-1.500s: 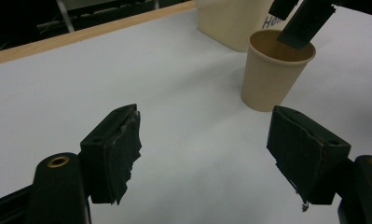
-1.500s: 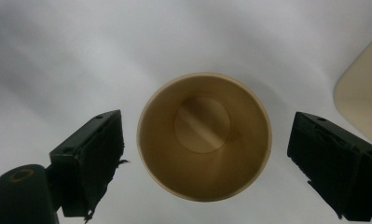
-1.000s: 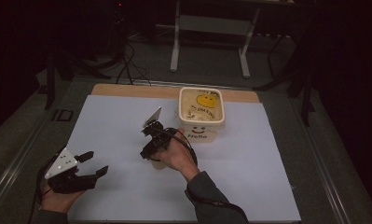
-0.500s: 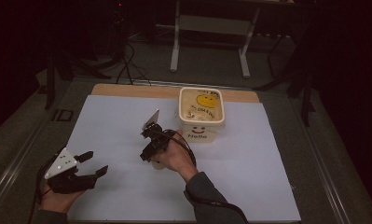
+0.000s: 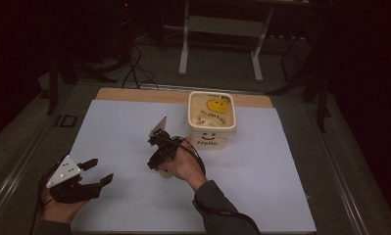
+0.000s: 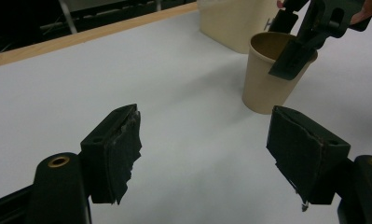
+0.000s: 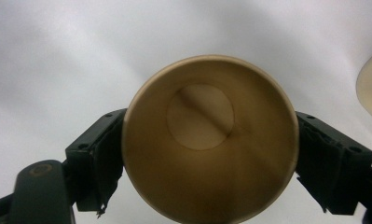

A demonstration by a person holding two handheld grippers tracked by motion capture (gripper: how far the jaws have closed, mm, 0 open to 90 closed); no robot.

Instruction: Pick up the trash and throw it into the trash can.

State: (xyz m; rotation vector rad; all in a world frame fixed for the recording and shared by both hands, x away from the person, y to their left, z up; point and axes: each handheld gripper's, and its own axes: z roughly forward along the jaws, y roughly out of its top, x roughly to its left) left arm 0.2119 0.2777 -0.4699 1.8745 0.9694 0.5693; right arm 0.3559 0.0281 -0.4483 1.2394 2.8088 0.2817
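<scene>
Two grippers work over the white tabletop [image 5: 281, 166]: from the high view, the left gripper [image 5: 80, 178] rests near-left with fingers spread and empty, while the right gripper [image 5: 159, 152] stands mid-table beside the lidded cream plastic tub [image 5: 211, 117]. The left gripper view shows the tan paper cup [image 6: 272, 74] upright, mouth up, long axis vertical, fingers straddling its rim. The right gripper view looks into the cup [image 7: 210, 140]; whether those fingers [image 7: 99, 158] are clenched I cannot tell. Squeezing could crush it, or a sideways nudge tip it.

"Hello" on tub [image 5: 211, 139]
</scene>
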